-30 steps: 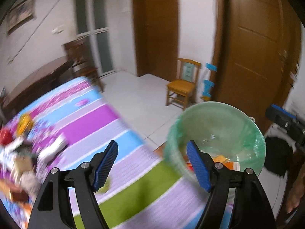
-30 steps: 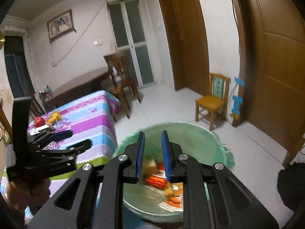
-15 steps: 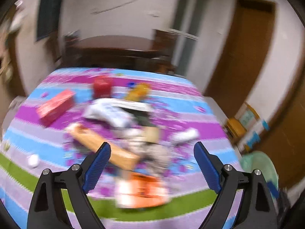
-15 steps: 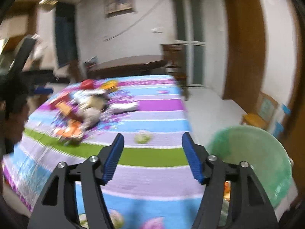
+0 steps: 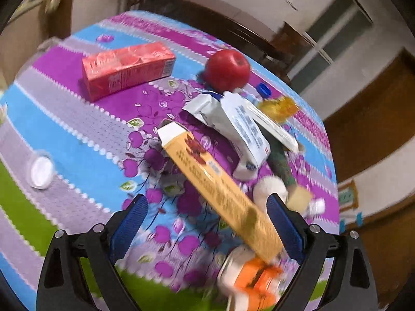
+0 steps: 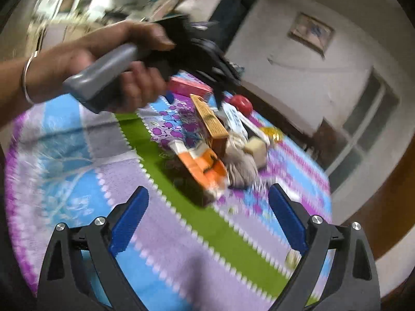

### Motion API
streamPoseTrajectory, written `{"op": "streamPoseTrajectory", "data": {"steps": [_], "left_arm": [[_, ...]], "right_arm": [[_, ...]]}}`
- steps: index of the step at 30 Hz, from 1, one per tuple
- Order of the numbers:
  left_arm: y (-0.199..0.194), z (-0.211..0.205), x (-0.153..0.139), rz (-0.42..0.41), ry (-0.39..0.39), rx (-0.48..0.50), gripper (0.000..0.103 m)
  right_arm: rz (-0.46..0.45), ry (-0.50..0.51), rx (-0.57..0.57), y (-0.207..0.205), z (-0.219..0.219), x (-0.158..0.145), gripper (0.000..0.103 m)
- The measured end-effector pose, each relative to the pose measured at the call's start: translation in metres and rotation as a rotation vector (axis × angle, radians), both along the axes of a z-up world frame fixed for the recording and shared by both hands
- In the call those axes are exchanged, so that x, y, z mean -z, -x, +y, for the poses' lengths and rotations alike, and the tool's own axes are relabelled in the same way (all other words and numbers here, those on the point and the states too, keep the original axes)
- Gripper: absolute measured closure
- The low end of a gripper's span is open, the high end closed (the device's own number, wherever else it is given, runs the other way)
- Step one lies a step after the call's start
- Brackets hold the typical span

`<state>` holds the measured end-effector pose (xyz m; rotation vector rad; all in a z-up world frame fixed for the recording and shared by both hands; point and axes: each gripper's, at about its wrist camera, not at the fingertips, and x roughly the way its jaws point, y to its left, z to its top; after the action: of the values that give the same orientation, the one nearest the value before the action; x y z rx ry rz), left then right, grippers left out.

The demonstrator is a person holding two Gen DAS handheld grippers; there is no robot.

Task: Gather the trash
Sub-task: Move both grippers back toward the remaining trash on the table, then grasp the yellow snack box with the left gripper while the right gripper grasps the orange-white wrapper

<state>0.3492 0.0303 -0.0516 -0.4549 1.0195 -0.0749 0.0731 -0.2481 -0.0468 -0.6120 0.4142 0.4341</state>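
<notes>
The left gripper has black arms and blue pads, and its jaws are opening wide above the striped flowered tablecloth. It grasps nothing. In this view the long yellow-orange cardboard box runs across the gap between the pads, but the pads do not press on it. Just below the box end lies a crumpled orange and white wrapper, which is blurred. Further out rest a white and blue printed pouch, a red apple, a pink-red rectangular carton lying on its side, a small blue bottle cap and a yellow crinkled wrapper. A small white round lid lies alone to the left, well apart from the pile.

The right gripper is also released, its jaws are opening, and nothing is between them. It hangs over the green and lilac stripes of the cloth. Beyond it the trash pile shows again, with the orange wrapper nearest and a grey crumpled tissue beside it. Above, the person's left hand, with a thin metal bangle on the wrist, holds the grey handle of the other gripper over the pile.
</notes>
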Motion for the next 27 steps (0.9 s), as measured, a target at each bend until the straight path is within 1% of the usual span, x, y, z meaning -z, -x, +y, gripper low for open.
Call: {"op": "streamPoseTrajectory", "data": {"steps": [2,3,4,5,6,7,8,9,11,12,13,14,15,16,17,20,23,25,26,27], "left_arm": [[-0.010,-0.002,0.010,0.025,0.039,-0.003,0.010],[-0.015,-0.005,0.014,0.037,0.059,0.007,0.010],[-0.020,-0.008,0.018,0.047,0.064,0.011,0.010],[-0.022,-0.010,0.019,0.050,0.060,0.009,0.010],[-0.024,-0.012,0.021,0.051,0.055,0.012,0.010],[-0.026,-0.015,0.023,0.055,0.048,0.017,0.010],[-0.027,-0.017,0.025,0.064,0.048,0.022,0.010],[-0.027,-0.018,0.026,0.069,0.055,0.025,0.010],[-0.026,-0.020,0.027,0.062,0.045,0.023,0.011],[-0.026,-0.023,0.027,0.063,0.042,0.022,0.011],[-0.027,-0.024,0.028,0.057,0.032,0.019,0.016],[-0.027,-0.026,0.029,0.053,0.026,0.023,0.030],[-0.028,-0.028,0.029,0.048,0.017,0.038,0.043],[-0.029,-0.029,0.031,0.048,0.033,0.052,0.054],[-0.030,-0.029,0.033,0.053,0.055,0.057,0.057],[-0.023,-0.023,0.030,0.042,0.079,0.052,0.063],[0.000,-0.014,0.015,0.005,0.071,0.049,0.065],[0.021,-0.005,0.005,-0.016,0.060,0.058,0.065],[0.030,-0.001,0.001,-0.023,0.051,0.061,0.070],[0.044,0.005,-0.005,-0.037,0.028,0.065,0.072]], "right_arm": [[0.009,0.045,-0.016,-0.012,0.006,0.006,0.014],[0.008,0.072,-0.011,-0.019,0.009,0.010,0.016],[0.008,0.105,-0.010,-0.028,0.013,0.015,0.025],[0.020,0.127,-0.012,-0.036,0.016,0.019,0.032],[0.035,0.138,-0.018,-0.043,0.017,0.021,0.037],[0.045,0.143,-0.027,-0.048,0.018,0.022,0.047],[0.056,0.149,-0.037,-0.051,0.018,0.023,0.052],[0.066,0.160,-0.047,-0.054,0.019,0.024,0.054],[0.075,0.191,-0.073,-0.059,0.023,0.029,0.063],[0.079,0.201,-0.082,-0.061,0.024,0.031,0.065],[0.076,0.199,-0.092,-0.061,0.024,0.031,0.069],[0.089,0.189,-0.093,-0.064,0.024,0.031,0.077],[0.114,0.184,-0.091,-0.068,0.024,0.031,0.089],[0.117,0.189,-0.089,-0.067,0.025,0.033,0.089],[0.108,0.195,-0.094,-0.065,0.026,0.032,0.090],[0.119,0.160,-0.119,-0.052,0.027,0.027,0.092],[0.114,0.120,-0.144,-0.032,0.026,0.018,0.093],[0.104,0.098,-0.156,-0.011,0.026,0.011,0.094],[0.098,0.087,-0.159,0.000,0.025,0.007,0.094],[0.088,0.082,-0.153,0.006,0.023,0.004,0.094]]}}
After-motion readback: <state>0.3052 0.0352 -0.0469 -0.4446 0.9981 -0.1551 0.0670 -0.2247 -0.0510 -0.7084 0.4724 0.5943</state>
